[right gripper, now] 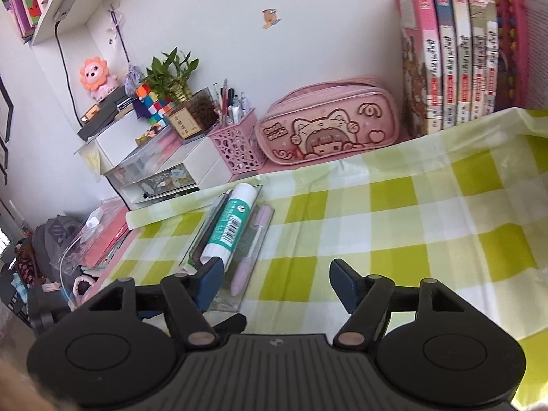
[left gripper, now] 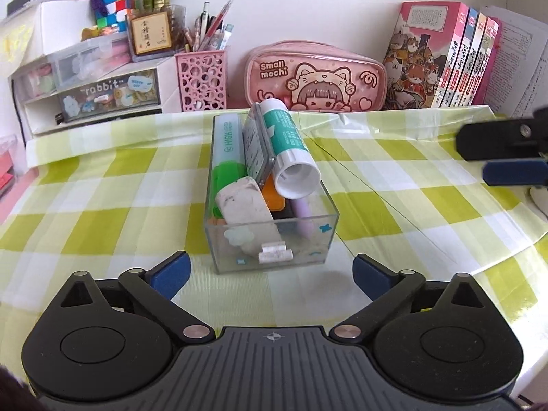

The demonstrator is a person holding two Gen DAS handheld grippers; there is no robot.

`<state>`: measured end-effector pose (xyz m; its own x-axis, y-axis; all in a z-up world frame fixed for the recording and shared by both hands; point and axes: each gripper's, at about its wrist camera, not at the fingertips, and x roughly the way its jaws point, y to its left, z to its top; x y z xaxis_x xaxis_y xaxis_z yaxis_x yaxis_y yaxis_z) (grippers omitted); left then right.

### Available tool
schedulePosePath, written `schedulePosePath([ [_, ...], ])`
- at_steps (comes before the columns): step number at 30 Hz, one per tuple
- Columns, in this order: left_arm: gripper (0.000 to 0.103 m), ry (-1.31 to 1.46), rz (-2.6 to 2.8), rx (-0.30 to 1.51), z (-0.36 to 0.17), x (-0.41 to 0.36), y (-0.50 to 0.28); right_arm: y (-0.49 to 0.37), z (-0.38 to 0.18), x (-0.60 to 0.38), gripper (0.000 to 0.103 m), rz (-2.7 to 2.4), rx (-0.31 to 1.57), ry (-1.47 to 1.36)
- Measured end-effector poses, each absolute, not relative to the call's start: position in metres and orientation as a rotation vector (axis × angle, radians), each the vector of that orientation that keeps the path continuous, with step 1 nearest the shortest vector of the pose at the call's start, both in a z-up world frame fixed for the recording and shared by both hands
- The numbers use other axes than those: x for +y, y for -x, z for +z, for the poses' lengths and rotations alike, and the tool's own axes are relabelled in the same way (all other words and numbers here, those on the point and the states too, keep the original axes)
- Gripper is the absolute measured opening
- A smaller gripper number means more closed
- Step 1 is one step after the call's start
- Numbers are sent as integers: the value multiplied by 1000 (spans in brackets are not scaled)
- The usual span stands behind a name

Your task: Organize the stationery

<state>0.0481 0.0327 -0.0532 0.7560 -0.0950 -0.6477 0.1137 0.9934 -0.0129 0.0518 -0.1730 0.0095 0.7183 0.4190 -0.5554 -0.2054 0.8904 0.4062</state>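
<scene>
A clear plastic box (left gripper: 322,239) stands on the green checked tablecloth, packed with stationery. In it lie a white and teal glue stick (left gripper: 291,150), a green highlighter (left gripper: 227,150), a worn white eraser (left gripper: 245,205) and a lilac pen (left gripper: 303,219). My left gripper (left gripper: 272,275) is open just in front of the box, touching nothing. My right gripper (right gripper: 274,286) is open too, beside the box (right gripper: 202,239) where the glue stick (right gripper: 227,226) and lilac pen (right gripper: 246,263) show. Its fingers (left gripper: 513,167) appear at the right edge of the left wrist view.
Along the wall stand a pink pencil case (left gripper: 315,78), a pink pen holder (left gripper: 202,78) full of pens, clear drawer units (left gripper: 92,89) and a row of books (left gripper: 455,58). A white object (left gripper: 539,202) sits at the cloth's right edge.
</scene>
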Motion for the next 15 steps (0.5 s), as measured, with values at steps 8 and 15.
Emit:
schedulePosePath([
  [8, 98, 29, -82, 766, -30, 23, -28, -5, 18, -188, 93, 213, 646, -297],
  [15, 98, -31, -42, 790, -15, 3, -13, 18, 31, -190, 99, 185, 618, -253],
])
